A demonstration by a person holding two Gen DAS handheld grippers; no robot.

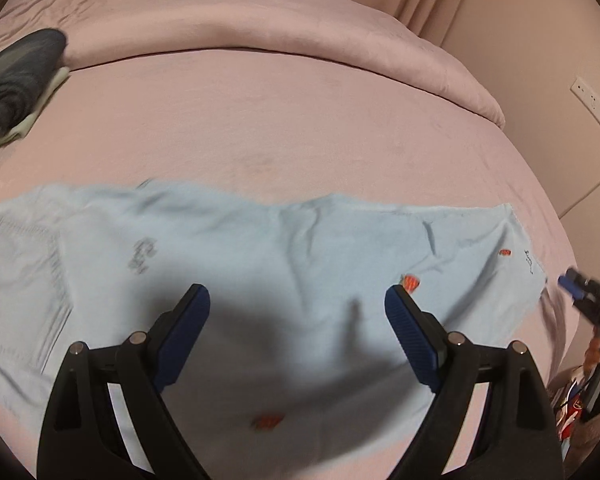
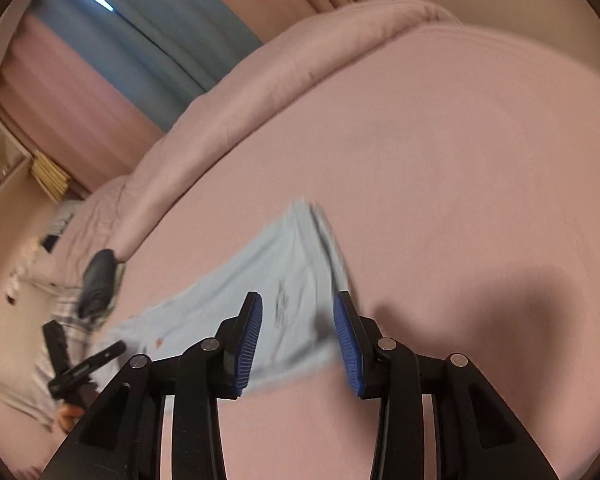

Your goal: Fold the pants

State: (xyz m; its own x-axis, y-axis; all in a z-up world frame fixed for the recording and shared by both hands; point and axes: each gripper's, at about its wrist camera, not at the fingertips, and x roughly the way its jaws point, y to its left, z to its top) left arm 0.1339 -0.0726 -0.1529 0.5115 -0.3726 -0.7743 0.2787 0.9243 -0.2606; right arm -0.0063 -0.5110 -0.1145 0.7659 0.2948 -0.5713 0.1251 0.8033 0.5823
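Note:
Light blue pants (image 1: 260, 248) with small red patches lie spread flat across the pink bed (image 1: 300, 120). My left gripper (image 1: 297, 300) is open and empty, hovering above the middle of the pants. My right gripper (image 2: 298, 308) is open and empty, above the leg end of the pants (image 2: 292, 264), which look blurred. The right gripper also shows at the right edge of the left wrist view (image 1: 584, 288). The left gripper shows at the lower left of the right wrist view (image 2: 84, 364).
A folded dark grey garment on a pale one (image 1: 16, 84) lies at the bed's far left. A rolled pink duvet (image 1: 300, 32) runs along the far side. A wall with sockets (image 1: 596, 108) stands to the right.

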